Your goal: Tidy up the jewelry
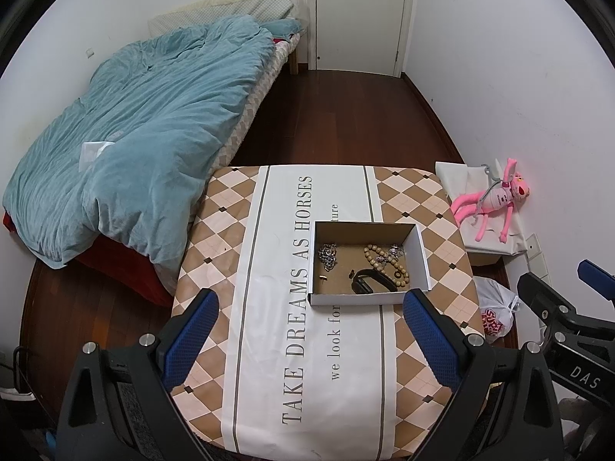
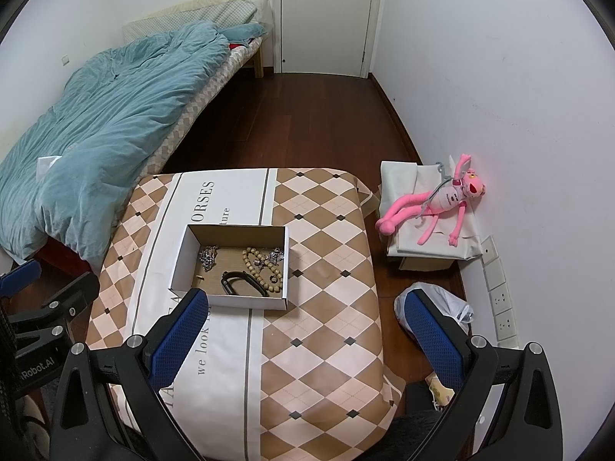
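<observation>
A shallow white cardboard box [image 1: 422,253] [image 2: 180,259] stands on the table. Inside lie a silver chain [image 1: 328,255] [image 2: 208,257], a wooden bead bracelet [image 1: 386,263] [image 2: 265,265], a black wristband [image 1: 373,285] [image 2: 240,283], a small gold piece [image 1: 322,277] and a small ring [image 2: 273,279]. My left gripper [image 1: 311,340] is open and empty, hovering just in front of the box. My right gripper [image 2: 305,340] is open and empty, in front and to the right of the box.
The table wears a diamond-pattern cloth [image 1: 230,230] [image 2: 330,269] with printed words. A bed with a teal duvet [image 1: 146,123] is on the left. A pink plush toy [image 2: 442,199] lies on a covered box by the right wall. A plastic bag [image 2: 446,299] sits on the floor.
</observation>
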Demonstrator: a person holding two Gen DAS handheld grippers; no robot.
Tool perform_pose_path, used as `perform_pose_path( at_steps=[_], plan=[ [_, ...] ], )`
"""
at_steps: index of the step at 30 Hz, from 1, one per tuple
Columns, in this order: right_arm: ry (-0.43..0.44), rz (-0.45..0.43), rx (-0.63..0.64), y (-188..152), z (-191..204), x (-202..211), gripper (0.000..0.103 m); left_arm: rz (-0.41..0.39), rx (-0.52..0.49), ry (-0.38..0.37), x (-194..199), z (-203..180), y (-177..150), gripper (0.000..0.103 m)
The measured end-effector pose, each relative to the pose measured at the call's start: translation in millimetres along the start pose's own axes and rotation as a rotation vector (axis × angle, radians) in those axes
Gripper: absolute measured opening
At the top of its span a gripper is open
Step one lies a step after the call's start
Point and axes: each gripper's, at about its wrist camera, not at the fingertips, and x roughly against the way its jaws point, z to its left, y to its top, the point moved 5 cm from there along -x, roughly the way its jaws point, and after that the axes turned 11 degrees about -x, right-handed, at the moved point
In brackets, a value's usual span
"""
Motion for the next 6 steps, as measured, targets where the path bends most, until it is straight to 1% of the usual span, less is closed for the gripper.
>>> perform_pose_path(
  at_steps=[6],
  plan=[
    [0.001, 0.0, -0.001, -0.4, -0.2, 0.5, 0.103, -0.011, 0.009, 0.005, 0.3, -0.7, -2.1, 0.098]
  ],
)
